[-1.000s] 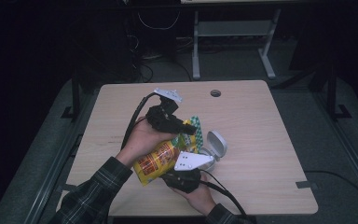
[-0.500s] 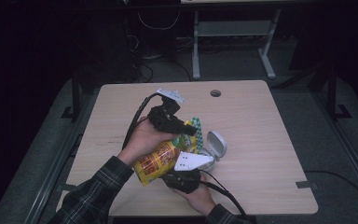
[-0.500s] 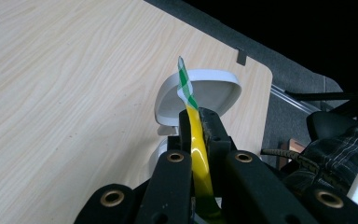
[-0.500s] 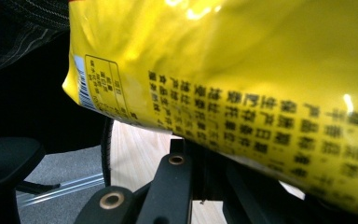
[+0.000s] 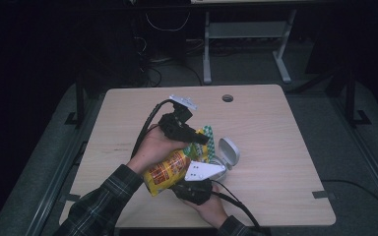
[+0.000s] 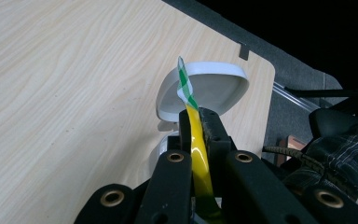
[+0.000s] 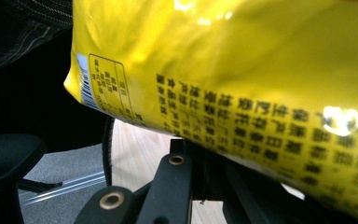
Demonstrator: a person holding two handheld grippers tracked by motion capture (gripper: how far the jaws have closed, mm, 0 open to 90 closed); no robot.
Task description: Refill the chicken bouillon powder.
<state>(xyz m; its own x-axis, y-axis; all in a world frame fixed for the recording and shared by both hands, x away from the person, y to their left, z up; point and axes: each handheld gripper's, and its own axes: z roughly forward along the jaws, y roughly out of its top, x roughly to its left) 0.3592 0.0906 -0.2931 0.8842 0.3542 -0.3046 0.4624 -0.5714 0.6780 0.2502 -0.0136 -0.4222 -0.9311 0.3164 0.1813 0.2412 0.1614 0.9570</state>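
Observation:
A yellow snack bag with red print is held up over the table's near middle between both grippers. My left gripper is shut on the bag's flat yellow top edge, whose green-checked corner sticks out past the jaws. In the high view the left gripper points right, above the bag. My right gripper sits low under the bag near the front edge. In the right gripper view, the right gripper meets the bag's printed back; its jaws look shut on the lower edge, tips hidden.
A small white case with its lid up rests on the wooden table just right of the grippers; its lid stands right behind the left jaws. A cable hole lies at the far edge. Dark floor and desk legs surround the table.

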